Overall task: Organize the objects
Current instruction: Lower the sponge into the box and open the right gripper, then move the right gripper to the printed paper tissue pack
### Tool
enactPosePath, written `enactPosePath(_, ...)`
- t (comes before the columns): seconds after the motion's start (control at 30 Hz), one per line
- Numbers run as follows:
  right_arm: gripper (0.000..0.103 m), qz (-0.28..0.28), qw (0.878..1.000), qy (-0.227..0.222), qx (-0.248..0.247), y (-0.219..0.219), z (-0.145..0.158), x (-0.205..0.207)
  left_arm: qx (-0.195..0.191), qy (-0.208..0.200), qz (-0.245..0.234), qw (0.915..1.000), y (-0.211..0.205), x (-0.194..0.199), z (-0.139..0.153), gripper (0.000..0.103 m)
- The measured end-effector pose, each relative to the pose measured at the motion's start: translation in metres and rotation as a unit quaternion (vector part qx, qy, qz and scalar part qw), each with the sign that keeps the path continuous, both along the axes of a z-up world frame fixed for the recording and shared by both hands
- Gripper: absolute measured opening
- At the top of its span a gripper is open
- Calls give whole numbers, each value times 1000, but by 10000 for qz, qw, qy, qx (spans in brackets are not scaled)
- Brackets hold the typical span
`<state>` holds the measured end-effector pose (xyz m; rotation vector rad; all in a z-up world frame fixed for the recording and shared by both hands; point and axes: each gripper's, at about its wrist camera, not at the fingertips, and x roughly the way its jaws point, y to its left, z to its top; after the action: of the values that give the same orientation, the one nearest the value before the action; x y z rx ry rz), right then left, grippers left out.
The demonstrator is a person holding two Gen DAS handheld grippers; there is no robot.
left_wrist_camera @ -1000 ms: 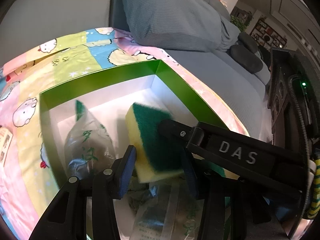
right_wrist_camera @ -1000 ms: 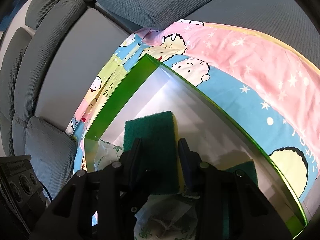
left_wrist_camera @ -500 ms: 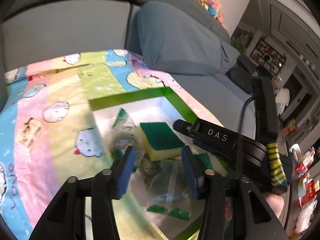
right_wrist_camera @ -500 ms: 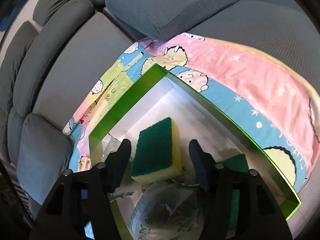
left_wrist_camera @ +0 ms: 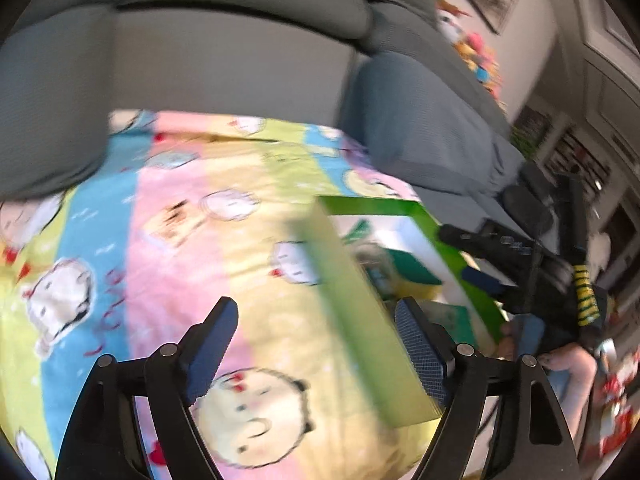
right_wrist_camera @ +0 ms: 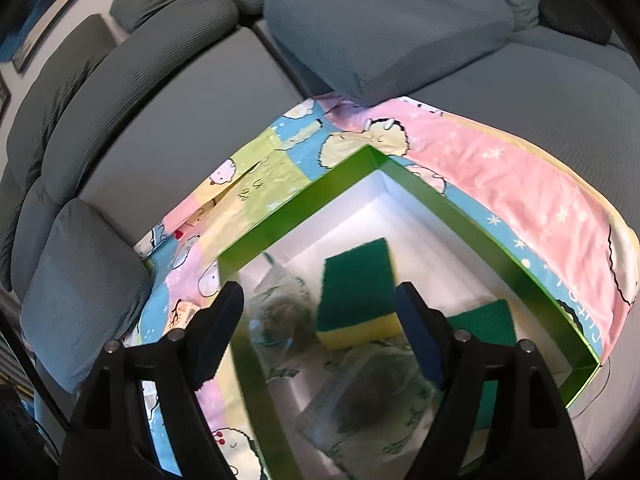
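Observation:
A green-walled box (right_wrist_camera: 332, 184) with a white floor sits on a colourful cartoon blanket (right_wrist_camera: 520, 184) on a grey sofa. Inside lie a yellow sponge with a green scrub top (right_wrist_camera: 356, 292), clear plastic bags with green print (right_wrist_camera: 280, 312), and a flat green pad (right_wrist_camera: 488, 320). My right gripper (right_wrist_camera: 320, 328) is open and empty above the box. My left gripper (left_wrist_camera: 316, 352) is open and empty over the blanket (left_wrist_camera: 180, 240), left of the box (left_wrist_camera: 348, 272). The right gripper (left_wrist_camera: 500, 264) shows at the right of the left wrist view, which is blurred.
Grey sofa cushions (right_wrist_camera: 380, 24) rise behind the blanket. A small printed card (right_wrist_camera: 182, 312) lies on the blanket left of the box. Shelves and bright toys (left_wrist_camera: 476, 60) stand in the room beyond.
My right gripper let go of the sponge, which now lies in the box, and rose away with jaws wide. My left gripper pulled back and swung left, out of the box.

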<state>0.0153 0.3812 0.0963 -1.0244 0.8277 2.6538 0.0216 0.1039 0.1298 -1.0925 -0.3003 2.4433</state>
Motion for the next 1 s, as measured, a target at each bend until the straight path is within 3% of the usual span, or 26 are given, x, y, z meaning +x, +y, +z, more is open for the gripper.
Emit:
enactPosePath(0.2, 79, 360, 9990, 159, 212, -33, 12, -2, -206, -248, 718, 9969, -47, 1, -15, 81)
enactPosePath(0.53, 86, 1191, 9911, 518, 307, -104, 27, -12, -525, -668, 1650, 9826, -108, 3, -48, 82)
enactPosePath(0.77, 87, 1738, 9834, 367, 384, -163, 21, -28, -347, -818, 1826, 9792, -135, 2, -57, 82)
enactPosePath(1.0, 87, 1899, 9810, 28, 399, -198, 8, -36, -761, -790, 2264, 9678, -156, 5, -60, 82)
